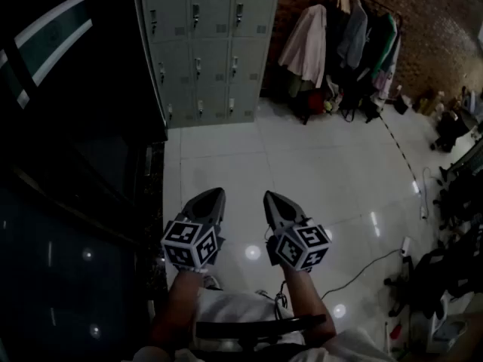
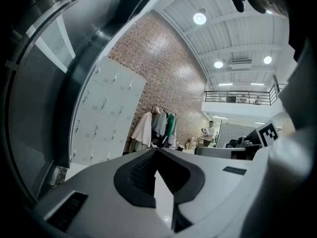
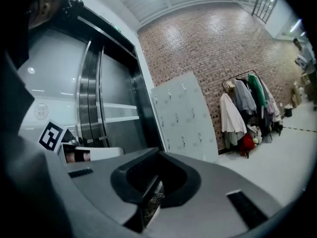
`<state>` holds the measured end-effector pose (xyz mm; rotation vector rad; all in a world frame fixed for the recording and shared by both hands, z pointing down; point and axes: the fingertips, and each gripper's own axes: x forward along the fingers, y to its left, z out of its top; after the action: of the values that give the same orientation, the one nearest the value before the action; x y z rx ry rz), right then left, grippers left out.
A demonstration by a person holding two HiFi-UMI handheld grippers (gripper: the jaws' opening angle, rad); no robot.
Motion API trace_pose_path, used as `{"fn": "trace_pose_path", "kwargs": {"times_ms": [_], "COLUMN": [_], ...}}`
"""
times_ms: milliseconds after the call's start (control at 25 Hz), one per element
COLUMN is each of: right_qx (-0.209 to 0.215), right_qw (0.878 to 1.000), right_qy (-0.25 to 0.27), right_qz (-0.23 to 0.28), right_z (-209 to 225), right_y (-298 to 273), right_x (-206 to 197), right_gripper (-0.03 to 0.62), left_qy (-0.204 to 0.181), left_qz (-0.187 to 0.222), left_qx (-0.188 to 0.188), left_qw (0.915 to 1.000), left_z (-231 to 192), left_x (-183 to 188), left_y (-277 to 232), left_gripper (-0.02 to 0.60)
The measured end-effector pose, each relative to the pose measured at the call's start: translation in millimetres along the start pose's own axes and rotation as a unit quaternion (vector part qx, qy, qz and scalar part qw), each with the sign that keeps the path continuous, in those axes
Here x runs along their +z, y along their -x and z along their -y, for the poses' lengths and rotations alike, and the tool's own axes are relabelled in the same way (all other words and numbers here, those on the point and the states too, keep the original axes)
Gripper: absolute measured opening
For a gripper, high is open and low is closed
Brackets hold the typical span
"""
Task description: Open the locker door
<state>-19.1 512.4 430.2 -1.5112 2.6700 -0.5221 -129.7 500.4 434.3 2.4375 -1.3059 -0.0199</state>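
Note:
The grey bank of lockers (image 1: 204, 44) stands against the far wall, all of its doors closed, each with a small handle. Both grippers are held low over the white tiled floor, well short of the lockers. My left gripper (image 1: 213, 194) is shut with nothing between its jaws, and my right gripper (image 1: 269, 196) beside it is shut and empty too. In the left gripper view the lockers (image 2: 101, 120) lie far off to the left beyond the closed tips (image 2: 157, 150). The right gripper view has the lockers (image 3: 183, 118) straight ahead above its tips (image 3: 159, 152).
A clothes rack (image 1: 343, 40) hung with coats stands right of the lockers by a brick wall. A dark glass wall (image 1: 75, 172) runs along the left. A cable (image 1: 366, 266) and bags lie at the right. A person (image 2: 210, 132) stands far off.

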Motion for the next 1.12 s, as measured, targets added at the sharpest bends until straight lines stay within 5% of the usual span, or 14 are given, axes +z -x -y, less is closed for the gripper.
{"fn": "trace_pose_path", "kwargs": {"times_ms": [680,1120], "right_qx": [-0.012,-0.001], "right_qw": [1.000,1.000], "right_qy": [-0.003,-0.015], "right_qz": [-0.002,-0.008], "right_z": [-43.2,16.8], "right_y": [-59.8,-123.1], "right_x": [-22.3,-11.5], "right_gripper": [0.006,0.006], "left_qy": [-0.011,-0.018], "left_qz": [-0.017,-0.020], "left_qx": [-0.016,0.003], "left_qw": [0.9997,0.9996], "left_z": [-64.2,-90.5], "left_x": [9.4,16.5], "left_y": [9.7,-65.2], "left_gripper": [-0.002,-0.002]}}
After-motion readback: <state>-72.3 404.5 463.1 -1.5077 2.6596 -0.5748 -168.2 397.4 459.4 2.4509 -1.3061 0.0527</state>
